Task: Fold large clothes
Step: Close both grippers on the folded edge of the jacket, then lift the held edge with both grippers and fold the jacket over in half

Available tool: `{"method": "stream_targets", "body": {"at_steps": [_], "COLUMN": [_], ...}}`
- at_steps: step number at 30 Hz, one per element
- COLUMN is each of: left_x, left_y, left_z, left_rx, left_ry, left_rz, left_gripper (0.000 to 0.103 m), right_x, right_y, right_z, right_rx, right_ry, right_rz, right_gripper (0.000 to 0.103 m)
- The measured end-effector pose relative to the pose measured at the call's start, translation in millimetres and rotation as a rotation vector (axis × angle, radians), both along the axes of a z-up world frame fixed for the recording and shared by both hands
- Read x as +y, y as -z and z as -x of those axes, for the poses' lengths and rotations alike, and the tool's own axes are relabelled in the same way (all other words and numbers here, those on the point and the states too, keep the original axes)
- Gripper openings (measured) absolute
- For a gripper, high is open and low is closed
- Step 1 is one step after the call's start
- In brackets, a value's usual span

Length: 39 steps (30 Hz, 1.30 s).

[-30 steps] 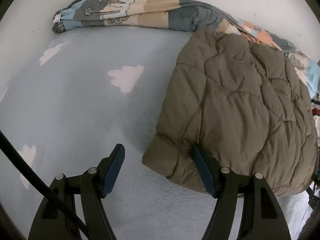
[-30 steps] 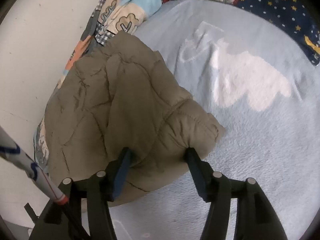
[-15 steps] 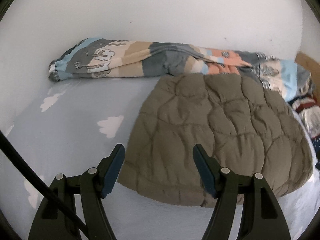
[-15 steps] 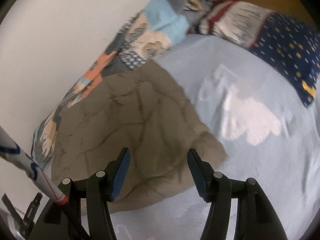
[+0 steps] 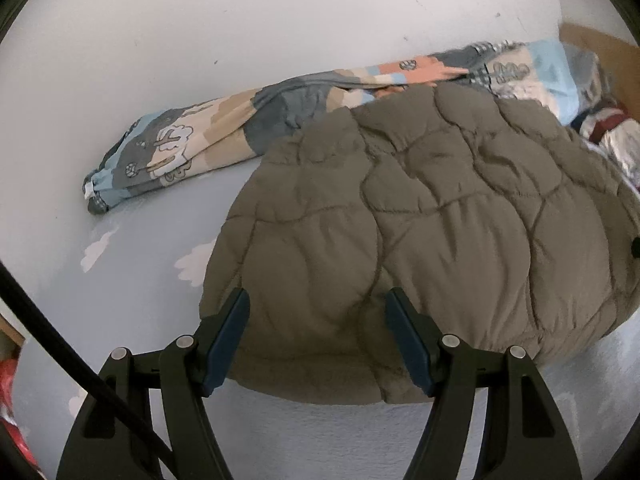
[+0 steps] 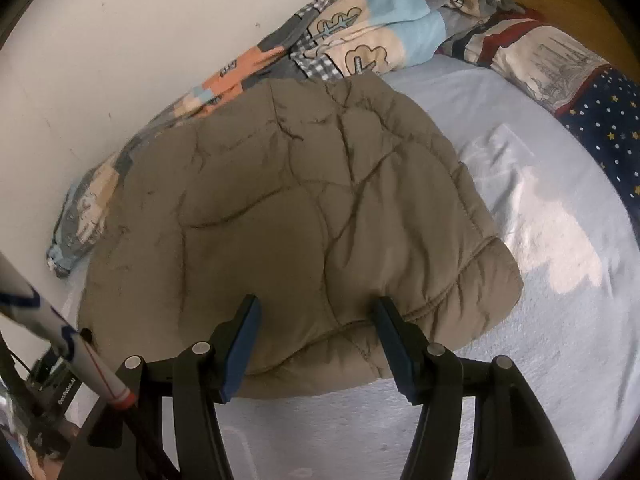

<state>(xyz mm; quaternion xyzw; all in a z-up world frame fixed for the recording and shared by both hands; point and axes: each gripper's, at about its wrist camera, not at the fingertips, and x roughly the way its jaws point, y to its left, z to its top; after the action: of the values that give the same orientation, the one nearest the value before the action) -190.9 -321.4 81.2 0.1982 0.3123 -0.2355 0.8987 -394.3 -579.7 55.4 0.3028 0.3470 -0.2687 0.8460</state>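
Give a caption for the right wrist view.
Open right tool above a folded olive quilted jacket on a light blue bed sheet.

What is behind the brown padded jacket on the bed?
Behind the jacket a rolled patterned blanket lies along the white wall. The jacket covers part of the blanket's near edge.

Quilted jacket (image 5: 420,232): olive-brown, wavy stitch lines. Bed sheet (image 6: 540,320): pale blue w/ white clouds. Rolled blanket (image 5: 192,152): patchwork of grey, beige, lt blue, orange, tree drawings. Pillow (image 6: 608,120): navy w/ yellow stars & white dots. Gripper pads (image 5: 226,340): blue.
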Motion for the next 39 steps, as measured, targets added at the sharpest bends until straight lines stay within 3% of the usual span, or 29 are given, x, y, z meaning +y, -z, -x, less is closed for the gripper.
{"method": "stream_targets", "body": {"at_steps": [33,36,39], "left_x": [-1.0,5.2,32.9], "left_y": [9.9,0.7,-11.9], "left_z": [-3.9,-14.7,-39.8], "left_rx": [0.006,0.090,0.247], "left_ry": [0.003,0.004,-0.050], "left_rz": [-0.045,-0.013,0.140], "left_gripper": [0.077,0.077,0.077], "right_x": [1.3,0.3,-6.4], "right_y": [14.0,12.9,5.5], "right_z": [-9.6,-8.9,-1.2], "right_rx": [0.059,0.059,0.005], "right_ry": [-0.020,-0.023,0.002], "right_rz": [0.001,-0.005,-0.051], "right_gripper": [0.066,0.066,0.066]}}
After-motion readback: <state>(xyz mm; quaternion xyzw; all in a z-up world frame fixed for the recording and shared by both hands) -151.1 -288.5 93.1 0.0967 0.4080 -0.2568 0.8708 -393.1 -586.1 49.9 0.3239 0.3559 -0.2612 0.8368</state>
